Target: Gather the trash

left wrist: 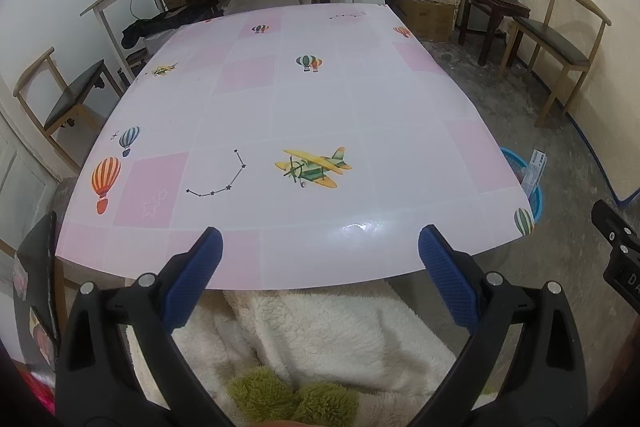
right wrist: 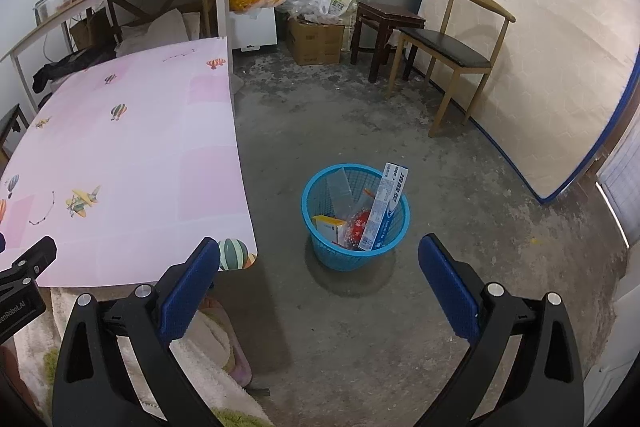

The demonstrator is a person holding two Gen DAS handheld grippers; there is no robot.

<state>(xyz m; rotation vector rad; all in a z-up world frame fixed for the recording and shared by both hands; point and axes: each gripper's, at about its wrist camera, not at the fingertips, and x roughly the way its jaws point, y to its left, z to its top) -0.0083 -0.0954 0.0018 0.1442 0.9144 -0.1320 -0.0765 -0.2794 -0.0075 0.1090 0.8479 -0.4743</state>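
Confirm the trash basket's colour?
Blue mesh basket, on the floor beside the table; clearest in the right wrist view.

Left tongs gape above pink table.

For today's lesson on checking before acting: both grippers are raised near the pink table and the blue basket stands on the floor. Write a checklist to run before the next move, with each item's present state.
1. Left gripper open and holding nothing: ok.
2. Right gripper open and holding nothing: ok.
3. Blue basket upright on the floor beside the table: ok.
4. Trash in the basket, including the toothpaste box: ok.
5. Pink tabletop free of loose trash in both views: ok.
6. Trash left elsewhere, outside the views: cannot tell.
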